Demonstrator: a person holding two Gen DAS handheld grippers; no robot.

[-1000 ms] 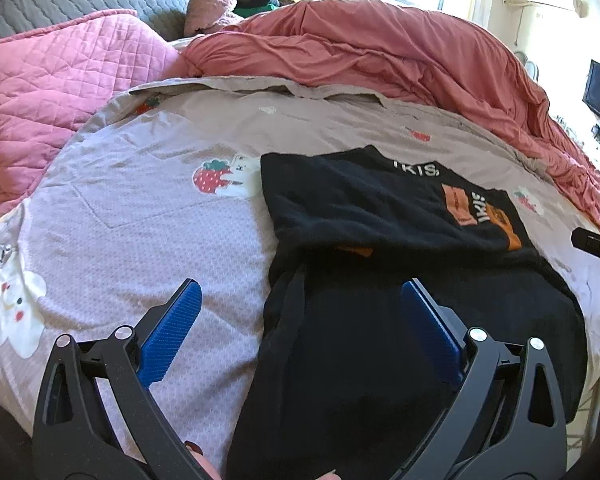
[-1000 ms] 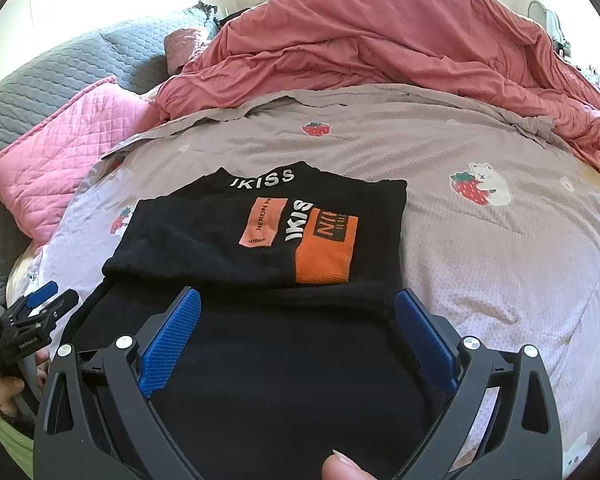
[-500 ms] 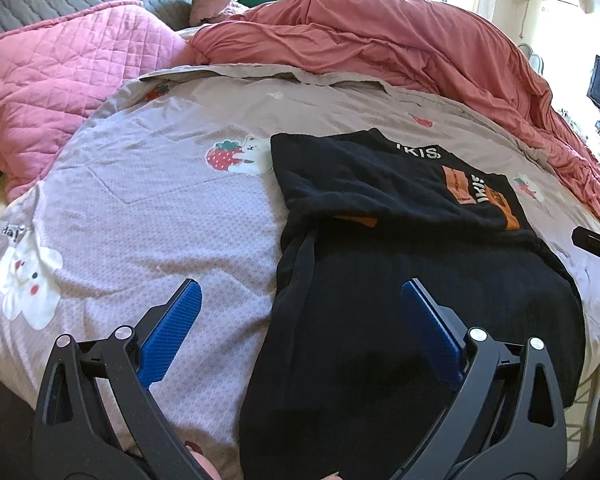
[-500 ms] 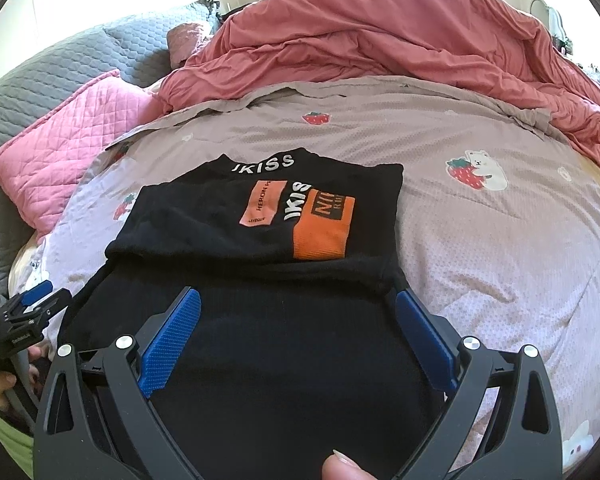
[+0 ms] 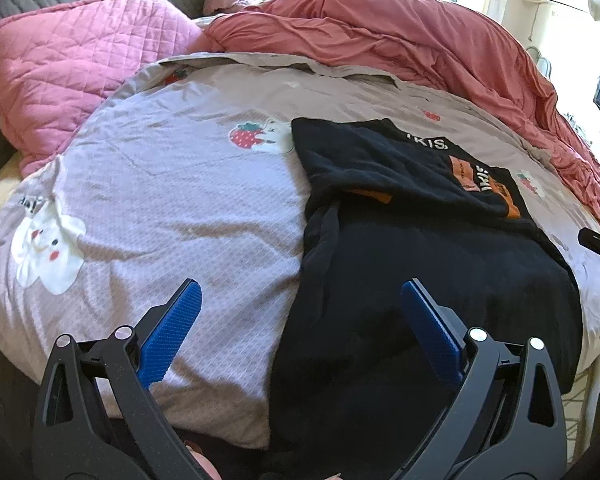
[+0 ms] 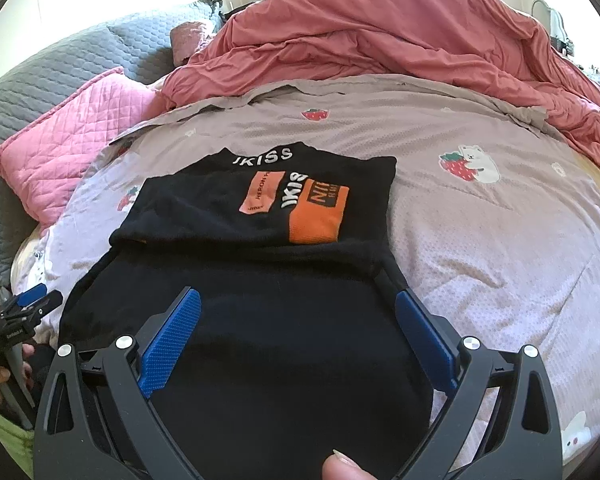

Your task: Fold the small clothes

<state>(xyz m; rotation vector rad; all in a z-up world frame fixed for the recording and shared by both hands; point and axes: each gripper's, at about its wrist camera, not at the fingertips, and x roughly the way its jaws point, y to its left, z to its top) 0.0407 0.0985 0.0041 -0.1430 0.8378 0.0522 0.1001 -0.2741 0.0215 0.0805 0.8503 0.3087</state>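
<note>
Both grippers have drawn back toward the near edge of the bed over the last second; more of the sheet w/ strawberry print [image 5: 172, 200] now shows ahead of the left tool, and the black garment [image 6: 260, 320] sits a bit farther ahead of both. Reading: the top part is folded down and released, and the pair is lining up for the next fold, prob. the near hem.

Beyond everything, well ahead of both tools, a rumpled red duvet [image 6: 380, 36] is heaped; a pink quilted pillow [image 5: 72, 64] lies far ahead-left of the left tool.

The garment lies flat on the sheet, upper section doubled over so the orange patch [image 6: 320, 212] and "JKISS" lettering face up. Its unfolded lower half runs right under the right gripper [image 6: 298, 336] and between its blue pads. For the left gripper [image 5: 300, 328], the garment's left edge falls between the fingers: right pad over black cloth, left pad over bare sheet.

Both tools are spread wide, nothing held; neither looks to be touching the fabric. A thumb tip [image 6: 340, 466] shows at the right tool's base.
</note>
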